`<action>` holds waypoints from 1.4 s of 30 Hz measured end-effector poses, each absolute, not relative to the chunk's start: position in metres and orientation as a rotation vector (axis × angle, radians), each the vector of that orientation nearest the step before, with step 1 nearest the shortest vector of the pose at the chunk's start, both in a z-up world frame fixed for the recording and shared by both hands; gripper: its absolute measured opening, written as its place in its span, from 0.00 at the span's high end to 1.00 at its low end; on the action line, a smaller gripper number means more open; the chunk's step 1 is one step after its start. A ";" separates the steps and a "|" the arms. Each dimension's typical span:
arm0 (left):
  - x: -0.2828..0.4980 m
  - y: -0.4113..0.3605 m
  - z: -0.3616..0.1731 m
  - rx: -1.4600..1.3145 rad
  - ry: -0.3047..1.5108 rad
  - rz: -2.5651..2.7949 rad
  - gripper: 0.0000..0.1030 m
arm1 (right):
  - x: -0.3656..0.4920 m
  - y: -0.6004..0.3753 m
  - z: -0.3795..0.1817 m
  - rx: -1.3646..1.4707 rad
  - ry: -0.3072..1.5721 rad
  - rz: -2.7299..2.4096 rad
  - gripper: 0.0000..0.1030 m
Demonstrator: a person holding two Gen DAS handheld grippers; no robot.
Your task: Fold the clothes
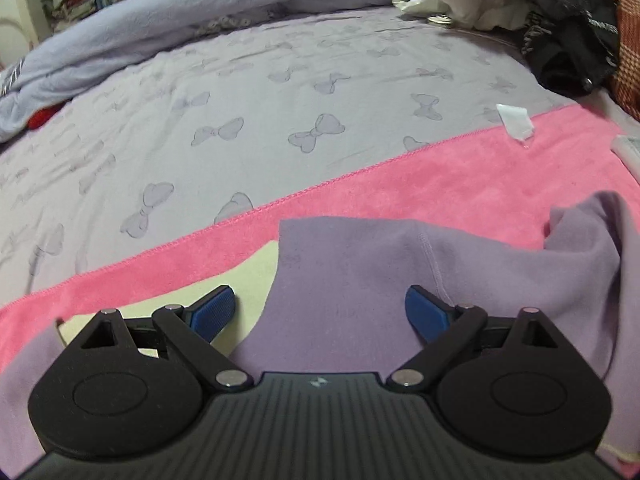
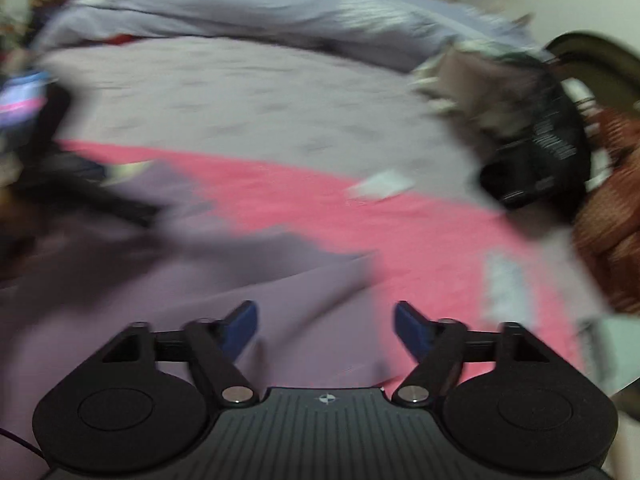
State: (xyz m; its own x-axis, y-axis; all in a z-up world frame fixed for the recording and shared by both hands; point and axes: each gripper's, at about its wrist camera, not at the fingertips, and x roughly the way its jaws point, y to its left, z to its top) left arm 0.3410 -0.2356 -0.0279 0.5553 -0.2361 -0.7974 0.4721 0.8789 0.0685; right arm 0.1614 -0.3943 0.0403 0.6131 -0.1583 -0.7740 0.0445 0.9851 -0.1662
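A lilac fleece garment (image 1: 352, 276) lies on a pink towel (image 1: 400, 188) spread over the bed. A pale yellow piece of cloth (image 1: 252, 280) shows beside it under the left finger. My left gripper (image 1: 320, 312) hovers just over the garment, open, with nothing between its blue pads. In the blurred right wrist view the same lilac garment (image 2: 240, 280) lies crumpled below my right gripper (image 2: 326, 328), which is open over its edge where it meets the pink towel (image 2: 420, 240). At far left in that view the left gripper (image 2: 80, 192) shows as a dark smear.
The bed has a lilac sheet with bow prints (image 1: 240, 92) and a bunched blue-grey duvet (image 1: 160, 28) at the back. A pile of clothes (image 1: 520, 4) with a black garment and a red checked cloth sits at the right. A small white tag (image 1: 514, 120) lies on the towel's edge.
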 end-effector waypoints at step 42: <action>0.321 -0.316 -0.023 0.776 0.758 -0.958 0.41 | 0.164 -0.516 -0.011 -0.235 1.000 -0.462 0.11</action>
